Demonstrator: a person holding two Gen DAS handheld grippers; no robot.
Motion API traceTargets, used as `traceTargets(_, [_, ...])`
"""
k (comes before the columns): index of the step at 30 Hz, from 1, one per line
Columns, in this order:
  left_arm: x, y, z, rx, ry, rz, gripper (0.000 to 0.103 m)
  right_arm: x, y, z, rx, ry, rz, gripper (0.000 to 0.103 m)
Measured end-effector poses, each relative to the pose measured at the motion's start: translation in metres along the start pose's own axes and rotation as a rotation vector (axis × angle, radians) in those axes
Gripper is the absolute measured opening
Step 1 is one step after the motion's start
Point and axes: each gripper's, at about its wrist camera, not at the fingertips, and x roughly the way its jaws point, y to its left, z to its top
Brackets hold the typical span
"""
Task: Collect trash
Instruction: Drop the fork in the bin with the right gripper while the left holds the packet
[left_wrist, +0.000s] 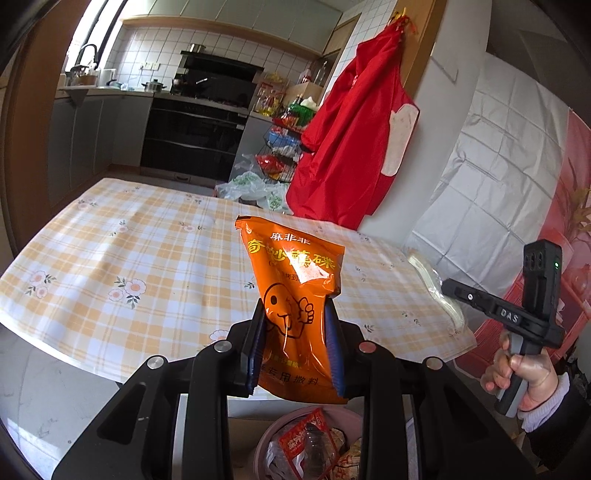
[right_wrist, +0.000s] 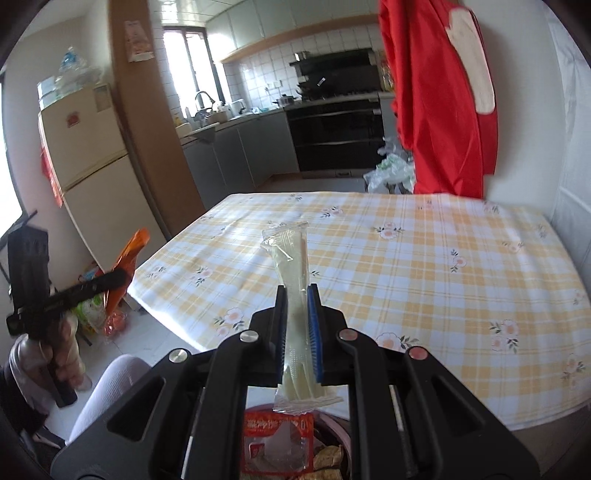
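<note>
Trash bin (left_wrist: 266, 441) below table edge (left_wrist: 122, 380)

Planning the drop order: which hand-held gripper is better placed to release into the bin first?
Right, probably. The right hand-held gripper holds its clear packet with the end hanging directly over the bin; the left holds its orange bag short of the bin.

The glossy orange plastic seasoning packet (left_wrist: 295, 291) crinkles and catches highlights between the ribbed blue pads (left_wrist: 334, 343) of the matt black plastic left gripper (left_wrist: 295, 345), whose pivots are bright metal discs. The clear, shiny plastic cutlery sleeve (right_wrist: 293, 295) looks smooth and creased in the matt black plastic right gripper (right_wrist: 297, 334). The yellow-checked flowered tablecloth (right_wrist: 424, 266) looks smooth with a slight sheen. The red hanging garment (left_wrist: 351, 140) is slick, faintly shiny cloth.
</note>
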Motion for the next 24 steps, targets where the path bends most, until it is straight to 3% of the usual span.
traceTargets(15, [-0.053, -0.014, -0.023, -0.003, -0.029, -0.010, 0.030, -0.059, 0.045, -0.035, -0.045, -0.001, 0.009, 0.016])
traceTargets(17, [-0.056, -0.015, -0.025, 0.001, -0.030, -0.011, 0.030, -0.063, 0.048, -0.036, -0.060, -0.003, 0.013, 0.027])
traceTargets(21, [-0.058, -0.017, -0.026, 0.003, -0.027, -0.016, 0.030, -0.070, 0.052, -0.036, -0.064, -0.036, 0.007, 0.072])
traceTargets(24, [-0.056, -0.021, -0.027, 0.003, -0.020, -0.025, 0.030, -0.076, 0.050, -0.033, -0.046, -0.068, -0.021, 0.093])
